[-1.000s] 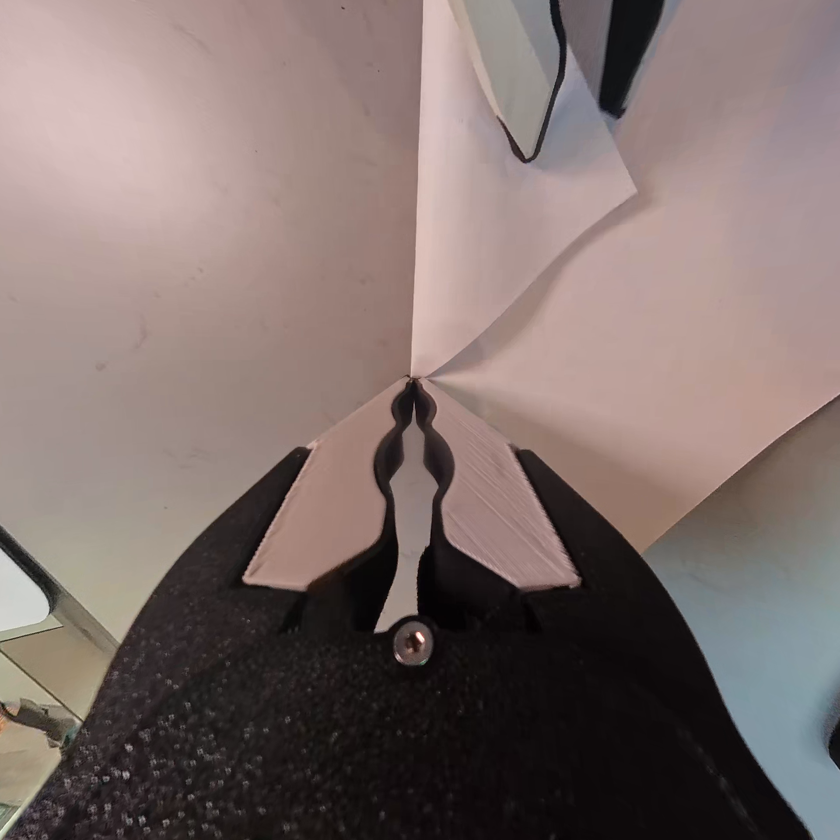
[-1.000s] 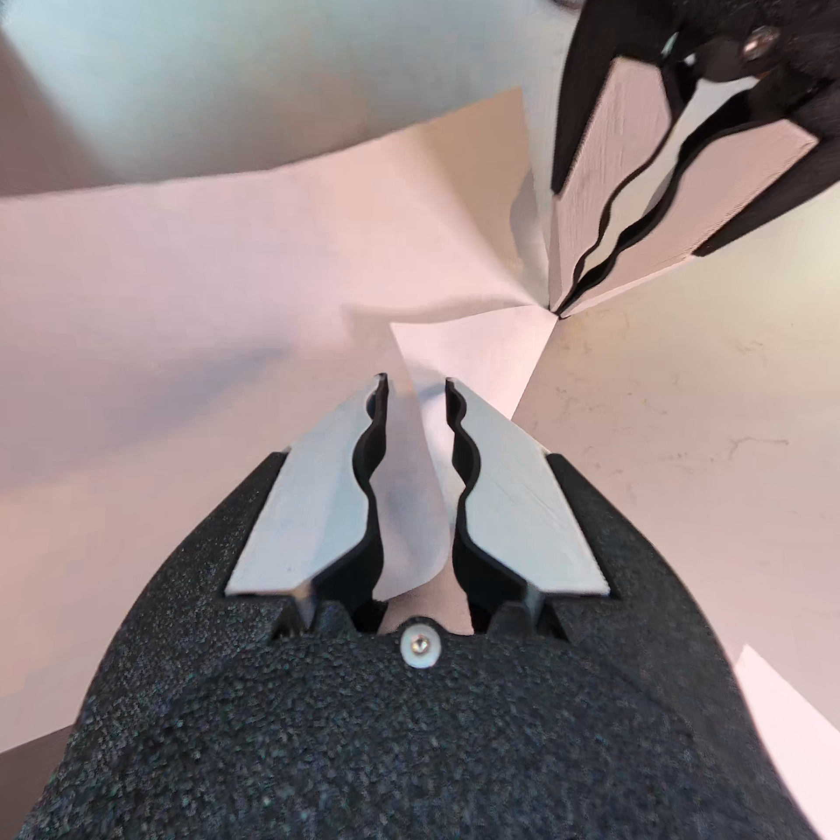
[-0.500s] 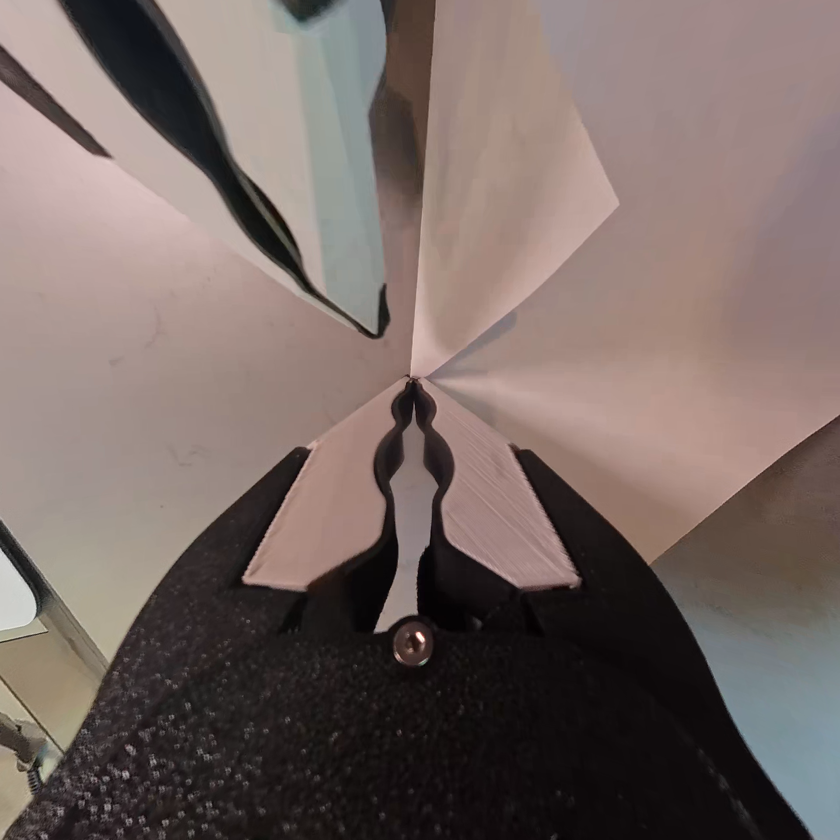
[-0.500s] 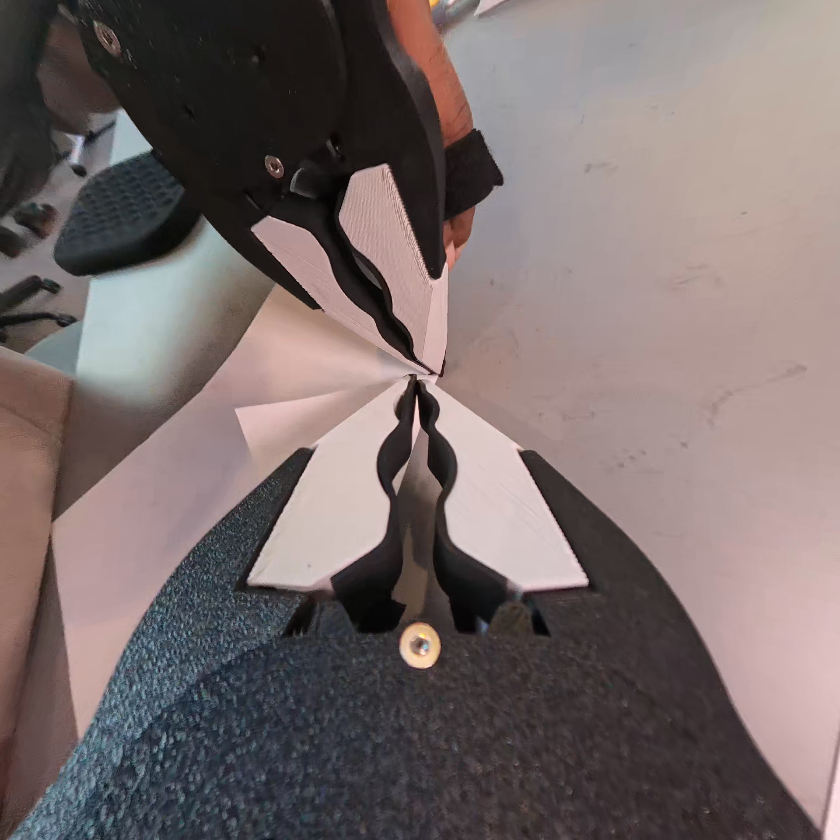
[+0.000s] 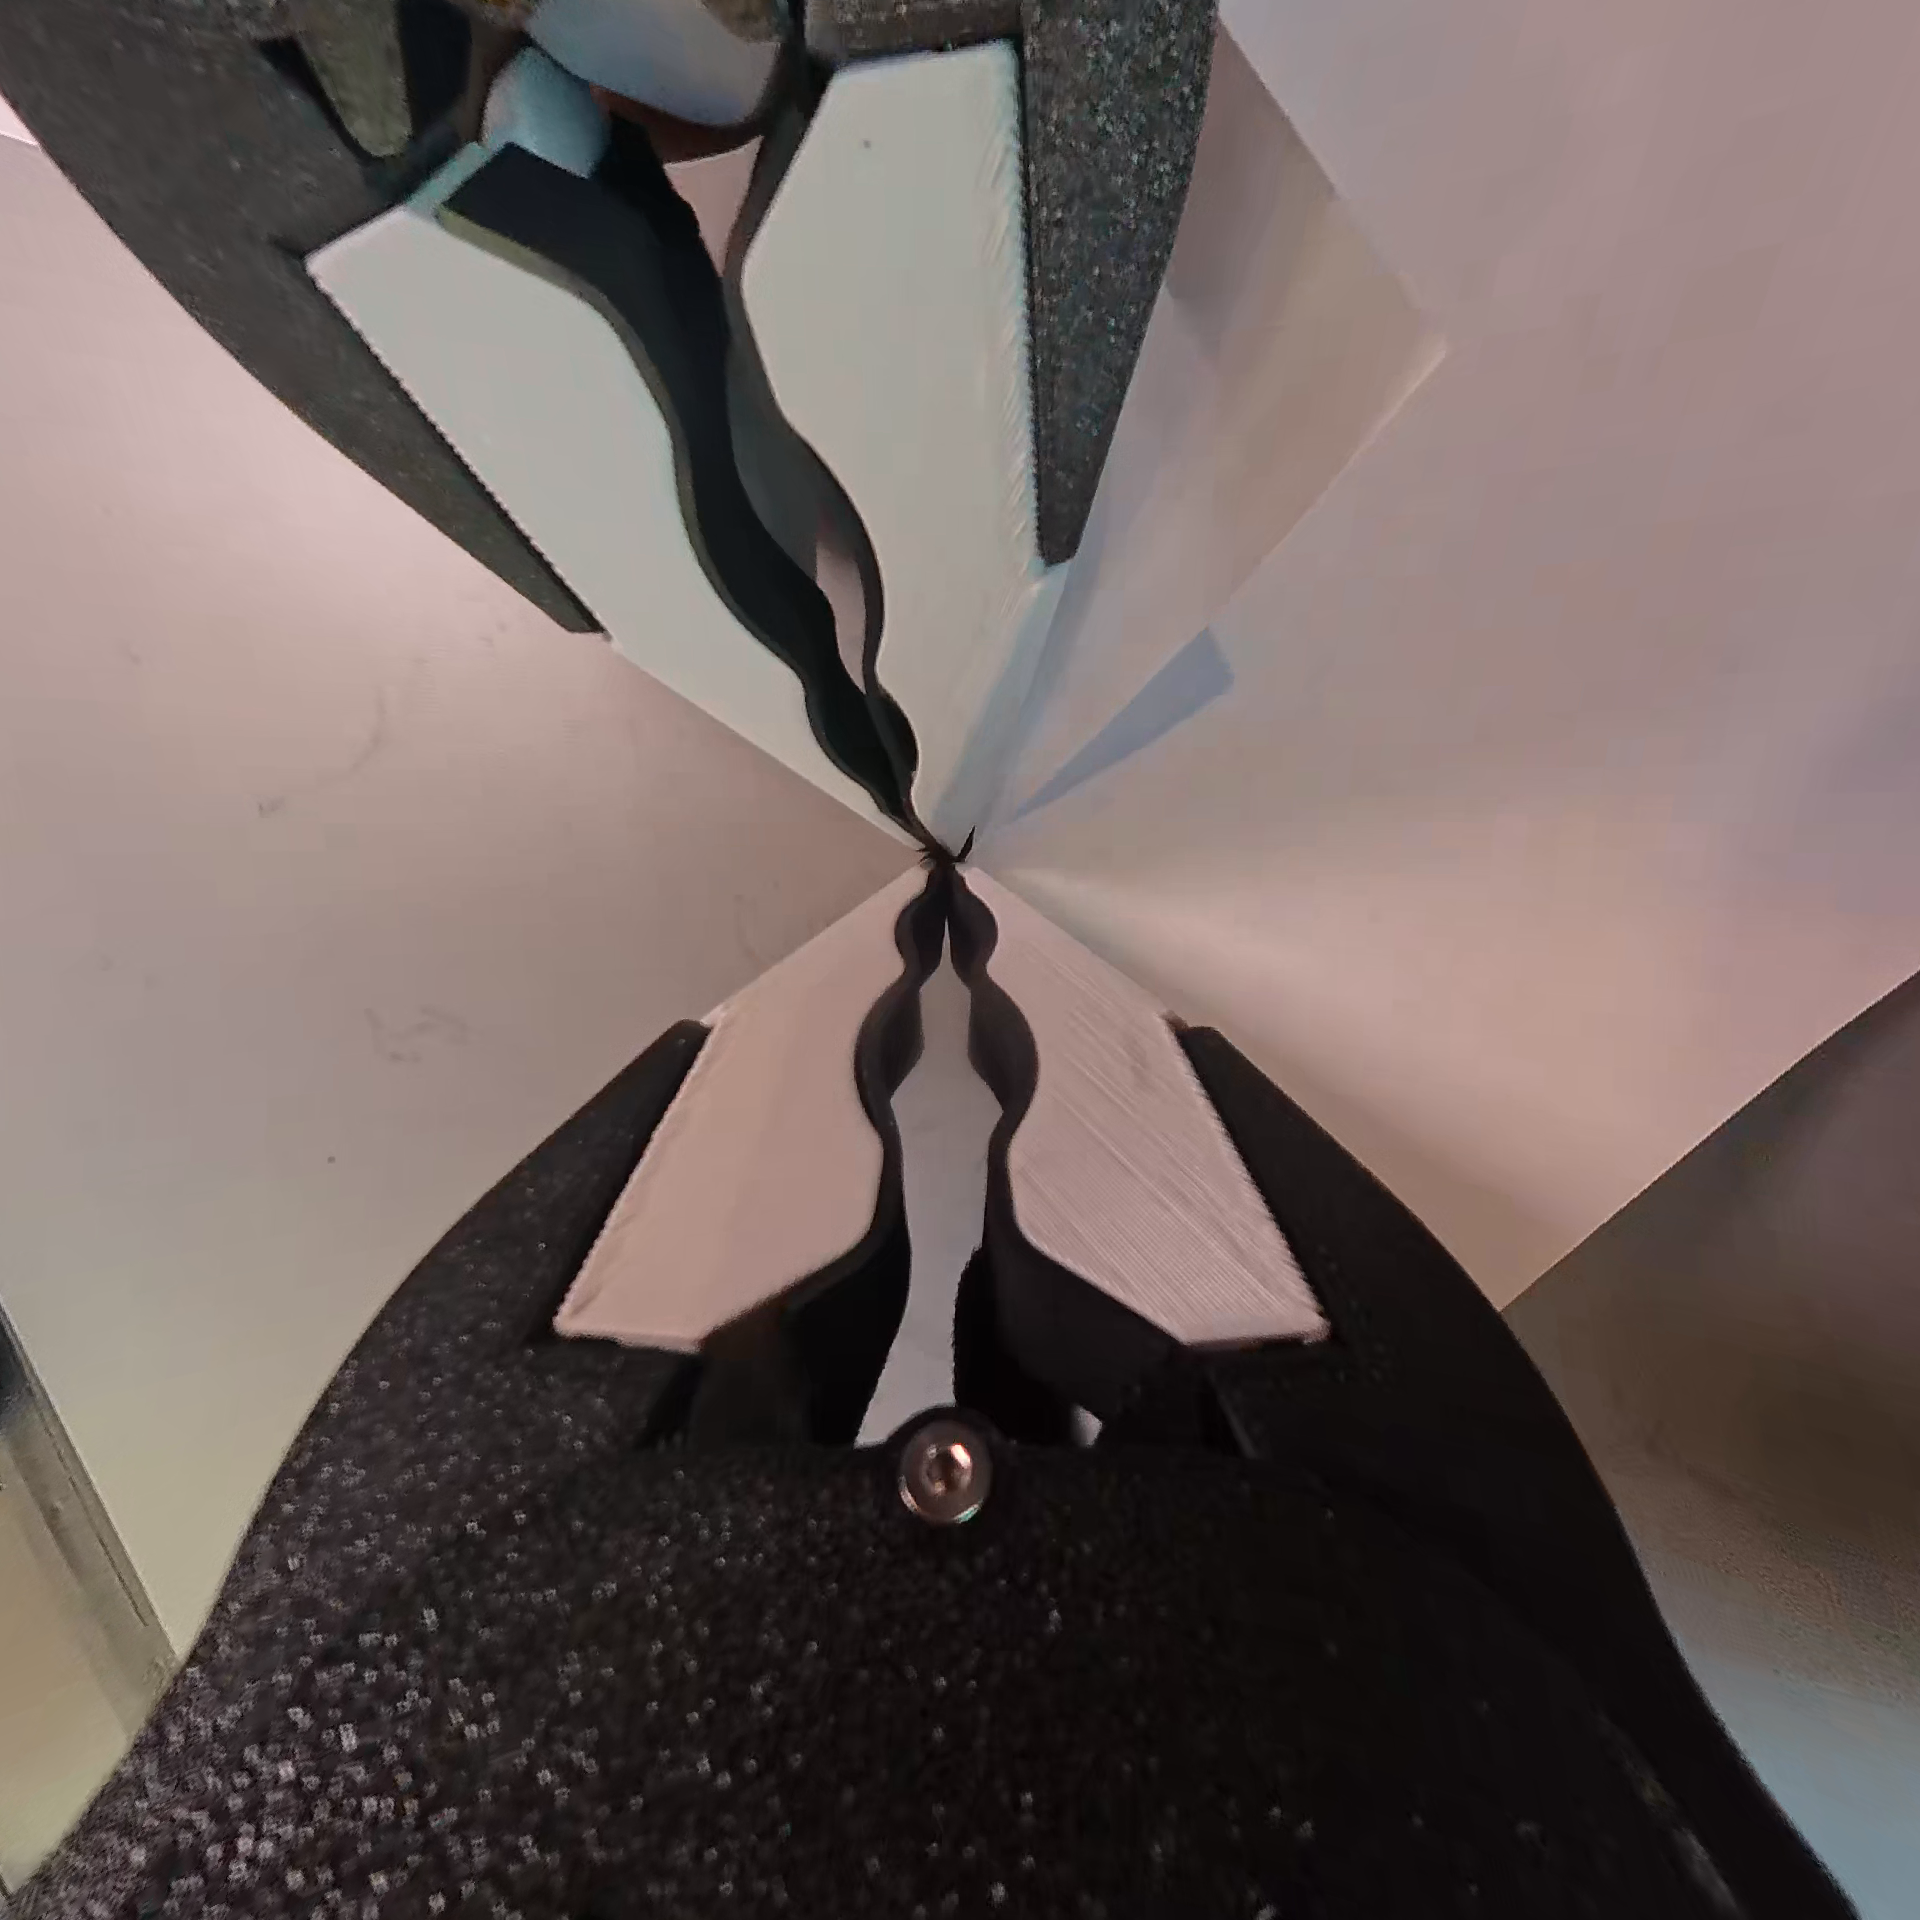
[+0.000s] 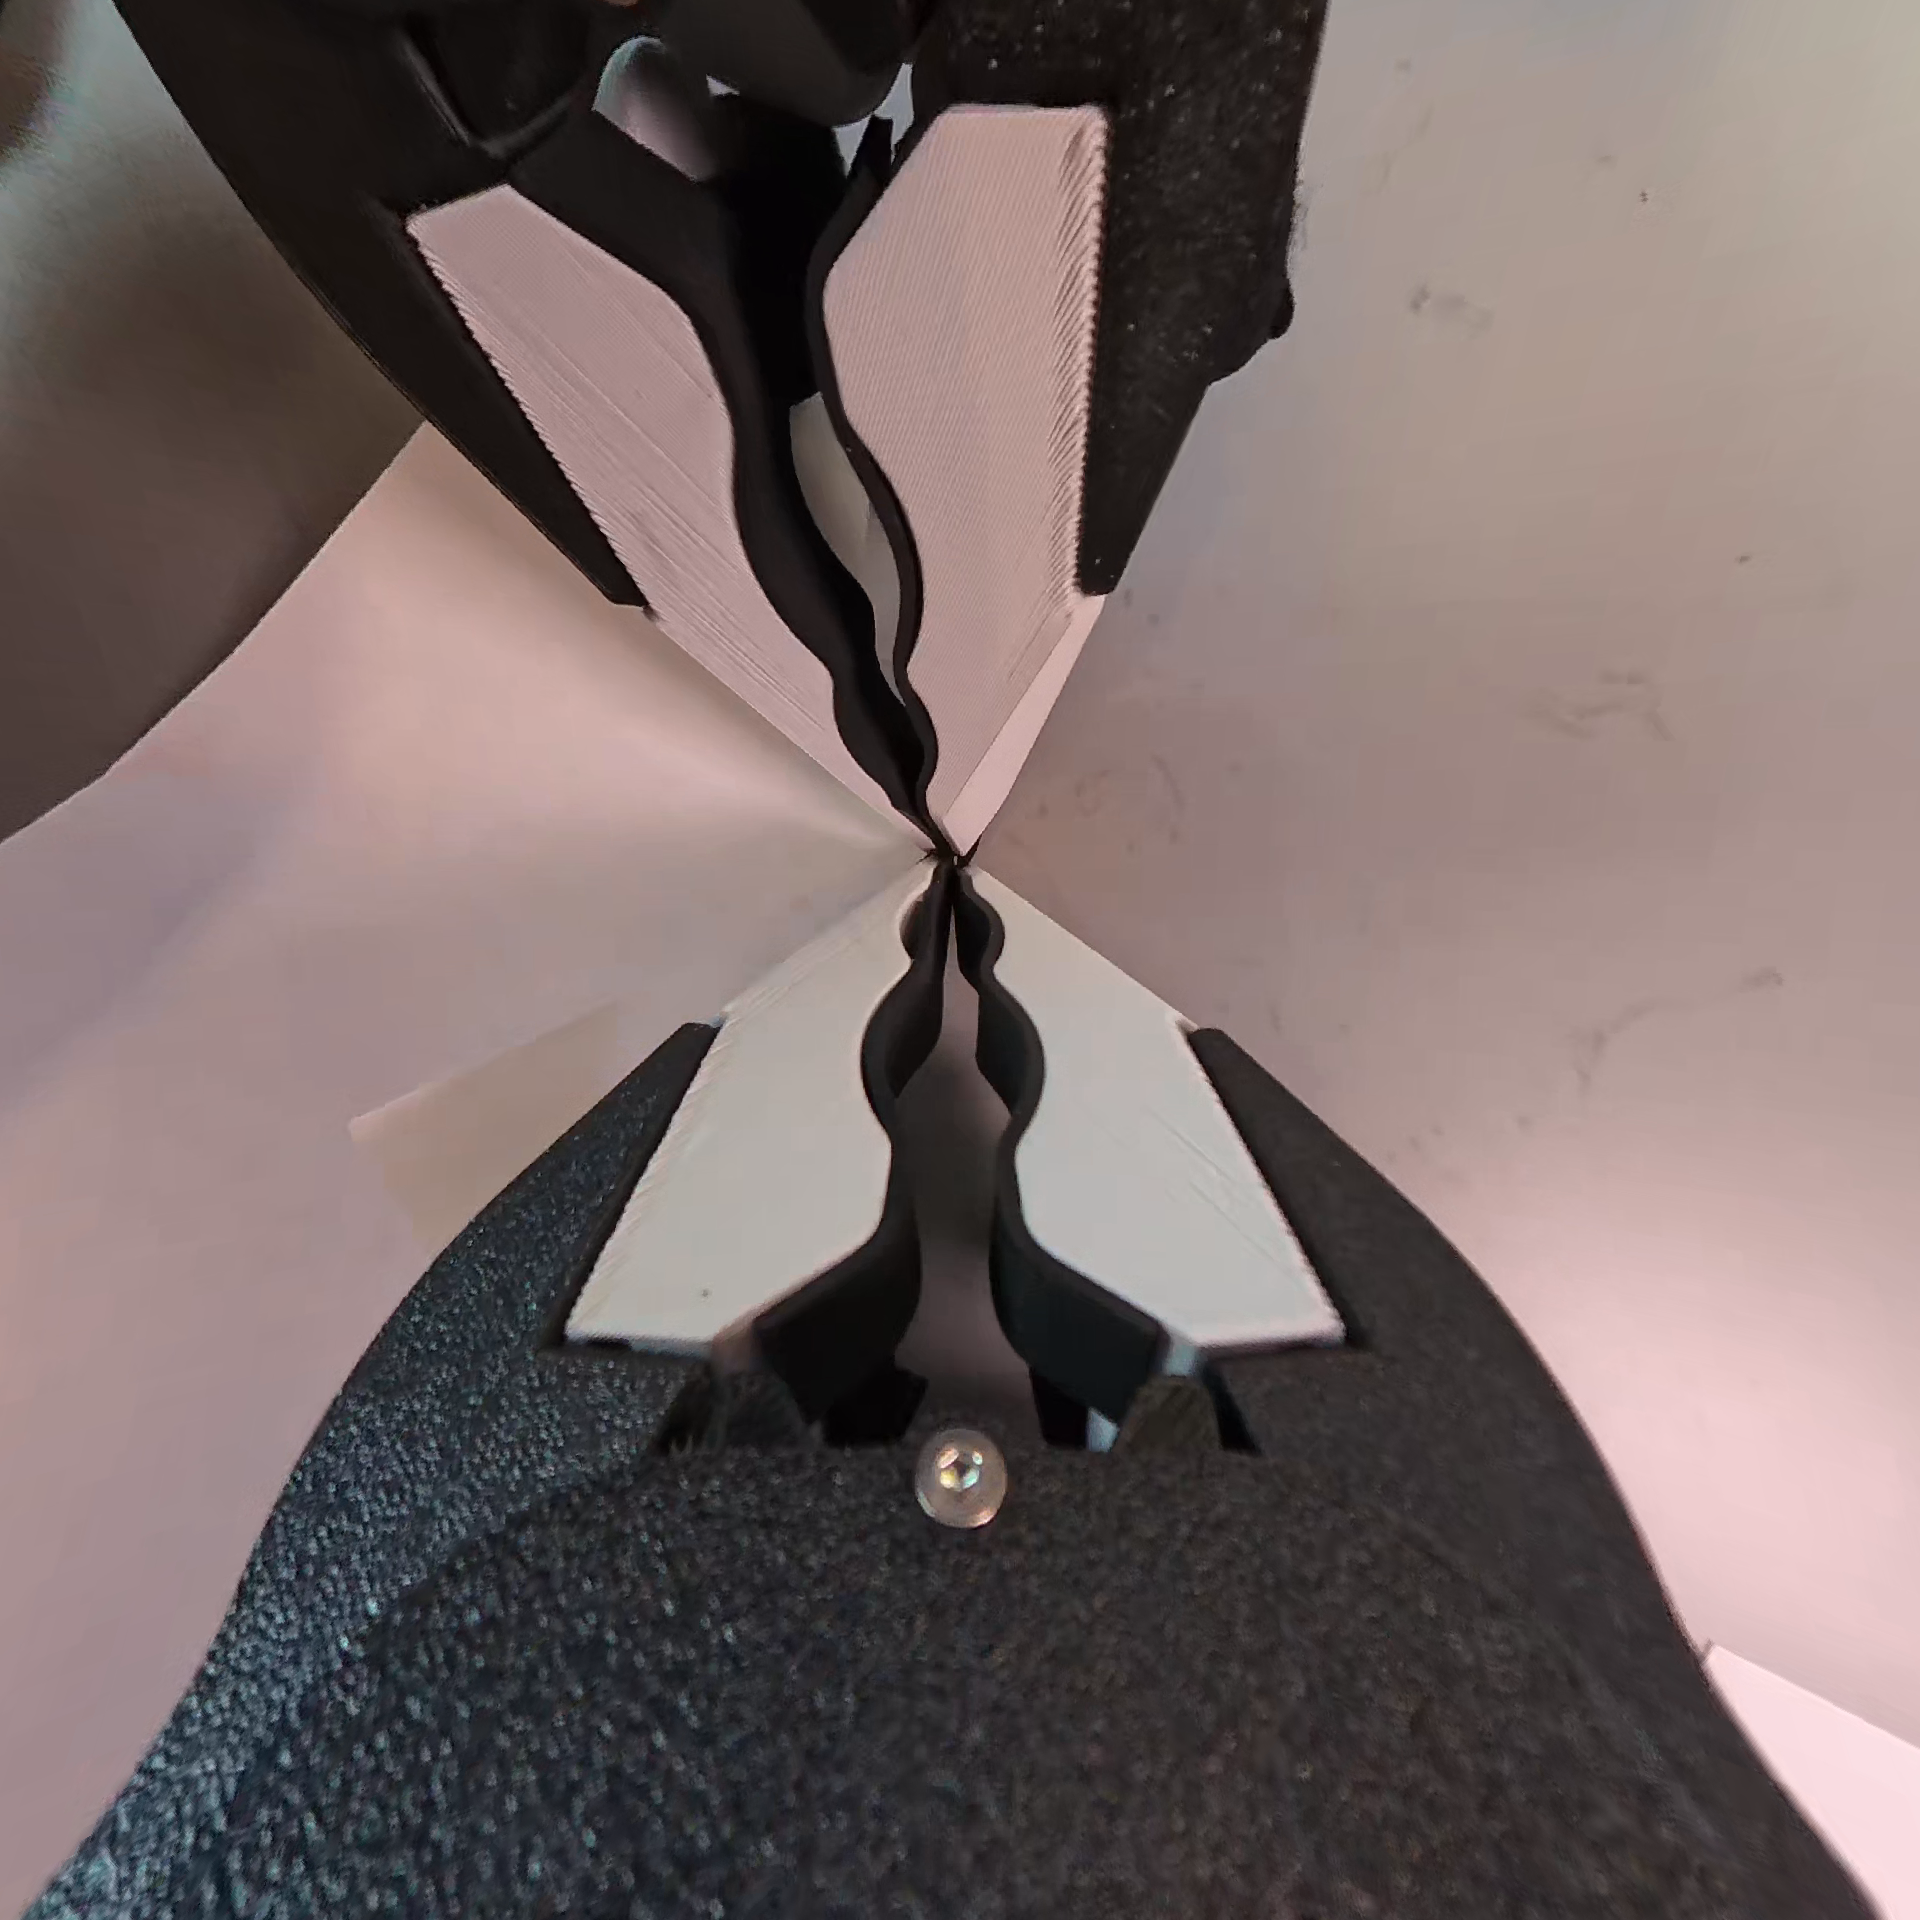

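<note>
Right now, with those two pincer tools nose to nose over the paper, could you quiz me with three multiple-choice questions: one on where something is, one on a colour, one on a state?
1. Where do the two grippers meet?
A. Tip to tip at one spot on the paper
B. At opposite ends of the sheet
C. One above the table, one on the floor

2. What colour is the sheet of paper?
A. Bright green
B. White
C. Black

3. How do the left gripper's jaws stand?
A. Wide open
B. Closed at the tips on the paper
C. Closed on a pen

Answers:
1 A: the left gripper and right gripper nearly touch tips.
2 B: the paper looks plain white on the pale table.
3 B: its tips meet, with paper fanning out from them.
</note>
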Available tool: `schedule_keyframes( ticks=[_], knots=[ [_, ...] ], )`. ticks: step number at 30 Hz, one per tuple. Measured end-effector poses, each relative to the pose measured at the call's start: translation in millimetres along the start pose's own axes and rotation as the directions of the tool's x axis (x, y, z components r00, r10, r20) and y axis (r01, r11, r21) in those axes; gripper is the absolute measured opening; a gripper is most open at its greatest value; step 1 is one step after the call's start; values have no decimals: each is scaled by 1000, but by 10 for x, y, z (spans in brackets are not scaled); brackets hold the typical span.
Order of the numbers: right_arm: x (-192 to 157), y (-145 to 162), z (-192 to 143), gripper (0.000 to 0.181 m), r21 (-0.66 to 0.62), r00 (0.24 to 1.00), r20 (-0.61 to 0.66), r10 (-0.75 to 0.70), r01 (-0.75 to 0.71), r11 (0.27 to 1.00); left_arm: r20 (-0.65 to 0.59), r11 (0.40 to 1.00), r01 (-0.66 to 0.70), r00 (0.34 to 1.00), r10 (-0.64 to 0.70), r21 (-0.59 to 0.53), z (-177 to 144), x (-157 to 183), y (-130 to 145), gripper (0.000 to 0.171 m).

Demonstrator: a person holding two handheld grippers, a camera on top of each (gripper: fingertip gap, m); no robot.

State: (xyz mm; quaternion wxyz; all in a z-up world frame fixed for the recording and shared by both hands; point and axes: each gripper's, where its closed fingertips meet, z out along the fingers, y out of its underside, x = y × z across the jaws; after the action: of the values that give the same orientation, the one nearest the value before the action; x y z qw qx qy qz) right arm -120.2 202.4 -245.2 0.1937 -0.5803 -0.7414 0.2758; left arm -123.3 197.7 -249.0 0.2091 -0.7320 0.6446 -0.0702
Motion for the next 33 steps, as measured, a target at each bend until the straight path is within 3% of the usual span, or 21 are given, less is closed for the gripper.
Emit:
schedule_keyframes(
  ticks=[15, 33],
  knots=[
    [0, 18, -14, 0, 2, 998, 1, -67, 67, 998, 25, 1000, -6, 1000, 6, 20, -1, -6, 2, 0],
    [-48, 118, -99, 0, -56, 988, 45, 146, -143, 988, 30, 1000, 1, 1000, -1, 8, 0, -9, -4, 0]
  ],
)
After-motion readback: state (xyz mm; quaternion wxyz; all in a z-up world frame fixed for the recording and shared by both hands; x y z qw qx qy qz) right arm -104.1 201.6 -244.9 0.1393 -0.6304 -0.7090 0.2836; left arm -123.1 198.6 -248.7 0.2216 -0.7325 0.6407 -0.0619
